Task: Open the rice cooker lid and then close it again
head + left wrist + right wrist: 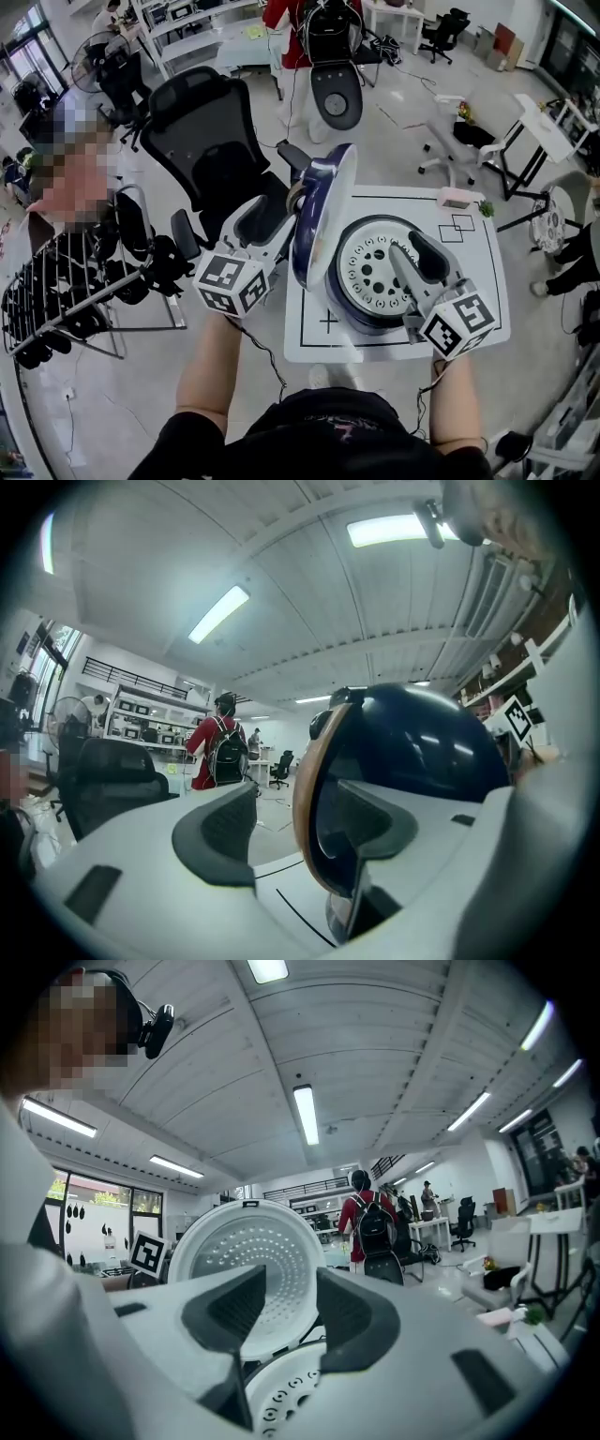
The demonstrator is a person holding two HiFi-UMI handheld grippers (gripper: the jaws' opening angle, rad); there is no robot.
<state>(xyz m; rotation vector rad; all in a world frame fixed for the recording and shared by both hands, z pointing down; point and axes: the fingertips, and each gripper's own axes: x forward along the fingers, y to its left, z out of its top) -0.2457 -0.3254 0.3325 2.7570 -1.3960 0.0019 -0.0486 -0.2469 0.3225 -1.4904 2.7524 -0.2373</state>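
Observation:
The rice cooker stands on a small white table with its perforated inner plate showing. Its dark blue lid is up, nearly vertical. My left gripper is at the lid's outer side, open. In the left gripper view the lid has its rim in the gap of that gripper, and the pads do not press on it. My right gripper hovers open over the cooker body. It points at the lid's white inner face, with nothing between the fingers of the gripper.
A black office chair stands just behind the left gripper. A black wire rack is at the left. A white robot base and a person in red are farther back. Desks and chairs are at the right.

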